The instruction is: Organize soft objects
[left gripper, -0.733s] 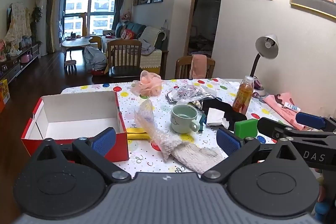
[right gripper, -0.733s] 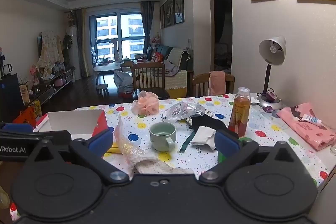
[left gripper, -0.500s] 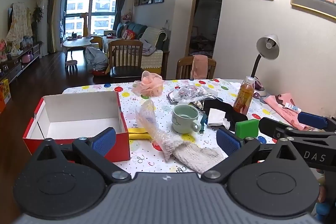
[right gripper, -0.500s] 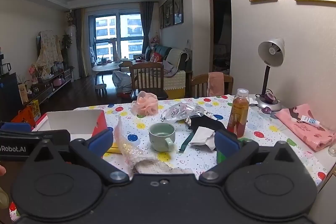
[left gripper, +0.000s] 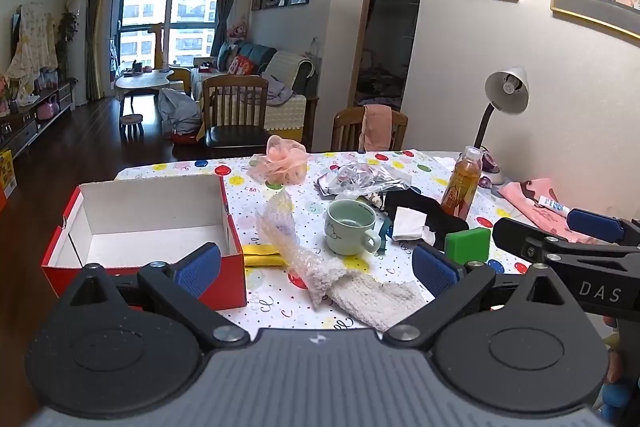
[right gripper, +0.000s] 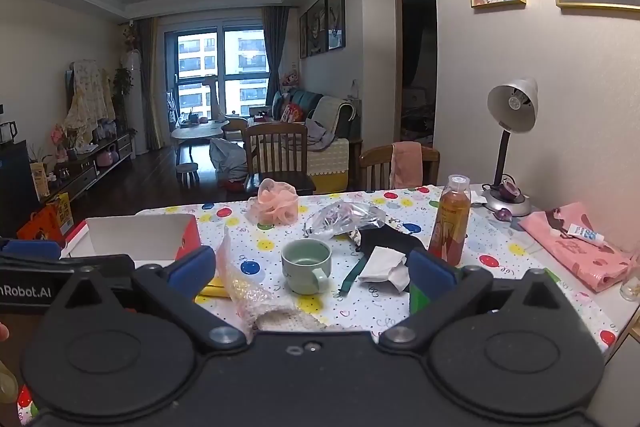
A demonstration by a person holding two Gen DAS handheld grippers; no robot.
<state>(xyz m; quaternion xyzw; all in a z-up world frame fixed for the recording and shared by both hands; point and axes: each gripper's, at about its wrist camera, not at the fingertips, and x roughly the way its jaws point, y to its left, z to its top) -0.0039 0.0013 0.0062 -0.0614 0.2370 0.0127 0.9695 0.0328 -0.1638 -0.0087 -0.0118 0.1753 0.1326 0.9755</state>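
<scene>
Both the left gripper (left gripper: 316, 265) and right gripper (right gripper: 312, 267) hung with jaws wide, empty. Reaching for the white cloth (left gripper: 372, 297) risked dragging the bubble wrap (left gripper: 288, 239) into the mug (left gripper: 350, 227).

Both views sat low at the near edge of the table (left gripper: 280, 307), each looking forward and level along its own fingers toward the far window (left gripper: 168, 23); the left wrist view stood further left, close to the red box (left gripper: 144, 267), with the right gripper's arm crossing its right edge; the right wrist view stood further right and slightly higher, the left gripper's arm entering at its left edge; both shared the green mug (right gripper: 306, 265), pink mesh puff (right gripper: 276, 207), bottle (right gripper: 450, 223) and lamp (right gripper: 512, 103).
</scene>
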